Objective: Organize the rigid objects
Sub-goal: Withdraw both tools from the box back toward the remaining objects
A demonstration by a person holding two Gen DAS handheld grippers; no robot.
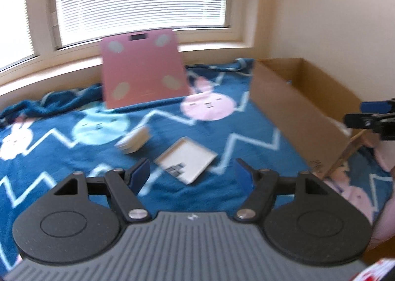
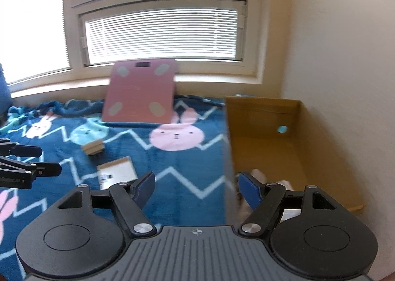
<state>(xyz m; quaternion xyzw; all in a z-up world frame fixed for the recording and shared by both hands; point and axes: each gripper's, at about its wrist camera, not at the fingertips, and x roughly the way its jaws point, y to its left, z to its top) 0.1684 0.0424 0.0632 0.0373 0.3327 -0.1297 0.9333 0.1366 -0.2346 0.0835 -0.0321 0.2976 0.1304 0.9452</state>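
A flat white box (image 1: 185, 163) lies on the blue bunny blanket (image 1: 74, 157), just ahead of my open, empty left gripper (image 1: 192, 173). A small tan block (image 1: 134, 142) lies beyond it to the left. A pink bathroom scale (image 1: 143, 68) leans against the window sill. An open cardboard box (image 1: 296, 108) stands at the right. In the right wrist view my right gripper (image 2: 197, 188) is open and empty, straddling the cardboard box's (image 2: 266, 142) left wall. The white box (image 2: 117, 174), the tan block (image 2: 93, 148) and the scale (image 2: 140, 90) lie to its left.
The right gripper's fingers (image 1: 370, 115) show at the right edge of the left wrist view; the left gripper's fingers (image 2: 27, 167) show at the left edge of the right wrist view. A window with blinds (image 2: 163, 34) is behind. A wall (image 2: 345, 58) borders the right.
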